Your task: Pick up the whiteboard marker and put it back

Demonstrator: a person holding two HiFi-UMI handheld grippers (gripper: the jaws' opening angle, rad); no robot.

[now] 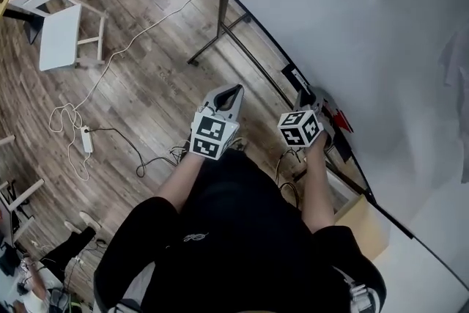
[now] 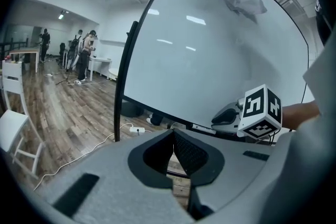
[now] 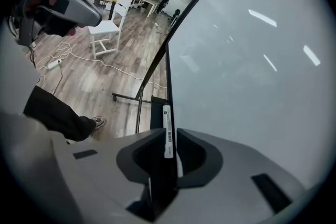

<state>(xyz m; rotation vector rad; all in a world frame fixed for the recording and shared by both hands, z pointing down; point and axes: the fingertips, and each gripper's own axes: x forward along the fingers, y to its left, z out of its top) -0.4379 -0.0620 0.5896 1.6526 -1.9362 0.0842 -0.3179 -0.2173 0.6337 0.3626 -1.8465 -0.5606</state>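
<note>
White whiteboard marker (image 3: pixel 167 118) lies on the tray ledge (image 3: pixel 156 110), straight ahead of your right gripper.
Your left gripper (image 2: pixel 173 132) hangs off the whiteboard (image 3: pixel 252 86), jaws pressed together on nothing. Your right gripper (image 3: pixel 170 134) is the nearer one, pitched down at the ledge with its jaws a narrow slit apart. The marker shows through that slit, long axis running along your pointing line, apparently unpinched.

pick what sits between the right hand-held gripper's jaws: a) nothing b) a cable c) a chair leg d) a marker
d: the right gripper view shows a white marker lying in the gap between the jaws of the right hand-held gripper.
</note>
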